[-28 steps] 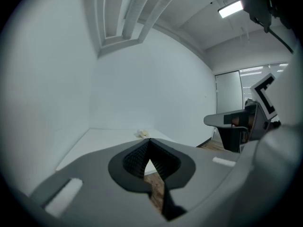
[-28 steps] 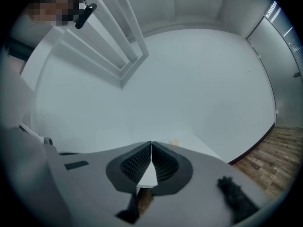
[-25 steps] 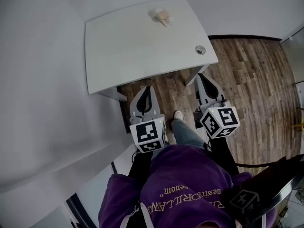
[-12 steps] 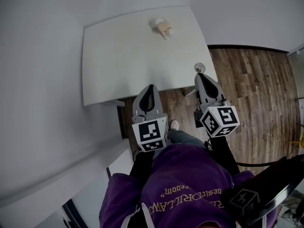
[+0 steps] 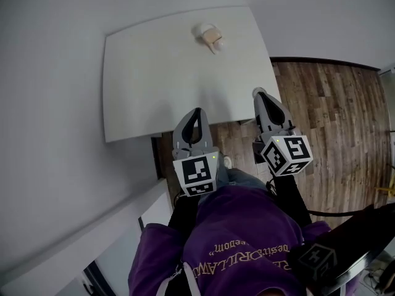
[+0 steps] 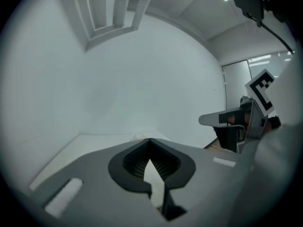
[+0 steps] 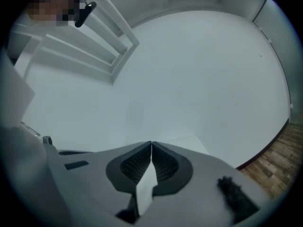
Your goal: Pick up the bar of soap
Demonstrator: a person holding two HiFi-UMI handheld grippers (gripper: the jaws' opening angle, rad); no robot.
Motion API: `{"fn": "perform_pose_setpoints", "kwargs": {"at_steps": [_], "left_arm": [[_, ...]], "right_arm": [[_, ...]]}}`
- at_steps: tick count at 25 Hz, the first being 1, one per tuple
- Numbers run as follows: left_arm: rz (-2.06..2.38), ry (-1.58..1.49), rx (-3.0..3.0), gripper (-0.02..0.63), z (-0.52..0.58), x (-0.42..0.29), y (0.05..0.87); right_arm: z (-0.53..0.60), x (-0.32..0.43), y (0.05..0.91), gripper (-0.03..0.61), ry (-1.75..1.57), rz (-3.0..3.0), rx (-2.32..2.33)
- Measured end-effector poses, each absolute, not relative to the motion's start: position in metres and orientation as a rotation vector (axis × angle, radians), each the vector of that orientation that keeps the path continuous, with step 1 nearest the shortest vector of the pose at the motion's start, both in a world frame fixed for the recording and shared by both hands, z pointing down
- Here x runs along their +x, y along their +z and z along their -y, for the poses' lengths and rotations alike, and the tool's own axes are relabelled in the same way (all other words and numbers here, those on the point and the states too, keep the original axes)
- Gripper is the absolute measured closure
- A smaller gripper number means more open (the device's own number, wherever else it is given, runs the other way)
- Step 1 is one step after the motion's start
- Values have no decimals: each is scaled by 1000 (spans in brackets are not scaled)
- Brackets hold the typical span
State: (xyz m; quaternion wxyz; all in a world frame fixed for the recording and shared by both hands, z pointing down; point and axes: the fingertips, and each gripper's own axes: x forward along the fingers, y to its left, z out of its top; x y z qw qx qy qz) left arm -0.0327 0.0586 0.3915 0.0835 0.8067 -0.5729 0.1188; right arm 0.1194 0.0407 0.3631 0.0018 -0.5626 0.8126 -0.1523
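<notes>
The bar of soap (image 5: 214,40) is a small tan block lying by a white dish (image 5: 203,30) near the far edge of the white table (image 5: 154,73). My left gripper (image 5: 196,111) is shut and empty, its tips just over the table's front edge, well short of the soap. My right gripper (image 5: 259,93) is also shut and empty, above the table's front right corner. In the left gripper view the jaws (image 6: 150,139) meet above the tabletop, with the right gripper (image 6: 227,119) alongside. In the right gripper view the shut jaws (image 7: 151,144) face a white wall.
Brown wooden floor (image 5: 327,116) lies to the right of the table. White walls (image 5: 49,103) stand behind it and along its left. The person's purple top (image 5: 241,233) and a shoe (image 5: 227,161) fill the space below the grippers.
Both grippers have moved forward from above the floor to the table's front edge. Their jaws stayed shut. The soap has not moved.
</notes>
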Motion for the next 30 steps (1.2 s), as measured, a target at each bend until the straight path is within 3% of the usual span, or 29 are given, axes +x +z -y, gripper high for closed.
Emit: {"fn": "perform_pose_setpoints", "kwargs": {"at_steps": [22, 30], "left_arm": [[1359, 445, 2574, 593, 135, -8, 441], [1207, 601, 2603, 505, 176, 5, 499]], "right_arm": [[129, 125, 377, 569, -482, -2456, -1940], [157, 122, 393, 569, -541, -2458, -1967]]}}
